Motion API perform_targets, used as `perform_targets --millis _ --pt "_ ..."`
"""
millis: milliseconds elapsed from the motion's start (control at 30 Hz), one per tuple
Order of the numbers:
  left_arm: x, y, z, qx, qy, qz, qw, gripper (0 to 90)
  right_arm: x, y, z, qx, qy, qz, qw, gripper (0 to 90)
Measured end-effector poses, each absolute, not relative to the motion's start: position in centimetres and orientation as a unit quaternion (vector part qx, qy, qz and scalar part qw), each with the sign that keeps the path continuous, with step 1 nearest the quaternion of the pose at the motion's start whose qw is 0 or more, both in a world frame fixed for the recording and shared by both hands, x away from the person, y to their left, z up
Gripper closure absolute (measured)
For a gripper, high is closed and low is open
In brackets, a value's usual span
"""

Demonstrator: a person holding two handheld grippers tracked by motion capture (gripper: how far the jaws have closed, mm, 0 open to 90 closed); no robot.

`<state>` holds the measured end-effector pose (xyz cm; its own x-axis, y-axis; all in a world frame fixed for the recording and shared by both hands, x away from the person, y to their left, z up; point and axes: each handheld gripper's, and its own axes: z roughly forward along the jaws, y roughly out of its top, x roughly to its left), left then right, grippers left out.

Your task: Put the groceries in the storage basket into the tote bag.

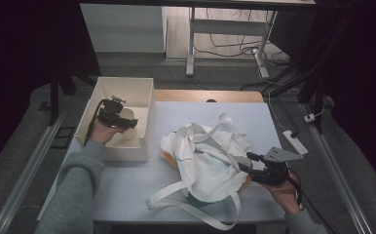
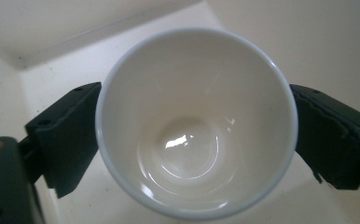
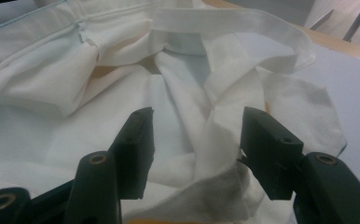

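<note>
at far left, open-topped white rectangular box [image 1: 147,105] on the pale blue table cover [image 1: 127,185], left gripper [image 1: 127,122] reaching down inside it. clamped there: glossy white ceramic cup [image 2: 197,123], one black jaw pressed to each side of its wall, mouth facing the camera. probably held by the outer wall so the cup stays level while being set into or lifted from the box. from the left gripper view: empty bowl of the cup and box corner behind, detail lost to the high view, where a pale rounded shape barely reads beneath the gripper.

toward the right, crumpled white cloth tote bag [image 1: 205,161] with long straps, something orange peeking from under it. right gripper [image 1: 247,163] resting at the bag's right edge, jaws apart, a fold of fabric [image 3: 211,140] rising between them but not pinched, likely poised to hold the bag open. high view alone gives the spread of box and bag, well apart.
</note>
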<state>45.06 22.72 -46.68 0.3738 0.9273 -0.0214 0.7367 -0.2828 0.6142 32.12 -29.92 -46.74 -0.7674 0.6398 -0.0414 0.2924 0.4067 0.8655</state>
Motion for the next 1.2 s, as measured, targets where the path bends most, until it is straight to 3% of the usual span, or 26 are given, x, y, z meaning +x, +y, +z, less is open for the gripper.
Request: perform_targets --millis 167,900,1200 --pt "45.2 22.9 -46.9 0.781 0.53 0.174 0.279 19.4 32.2 -30.0 -46.9 0.287 0.818 0.462 0.186 43.9" --pt "43.8 23.8 -45.0 0.779 0.514 0.182 0.309 20.5 32.3 -30.0 -47.0 0.29 0.819 0.459 0.185 43.9" --pt "41.7 24.8 -42.8 0.756 0.511 0.19 0.361 20.5 32.3 -29.9 -47.1 0.291 0.819 0.457 0.186 43.9"
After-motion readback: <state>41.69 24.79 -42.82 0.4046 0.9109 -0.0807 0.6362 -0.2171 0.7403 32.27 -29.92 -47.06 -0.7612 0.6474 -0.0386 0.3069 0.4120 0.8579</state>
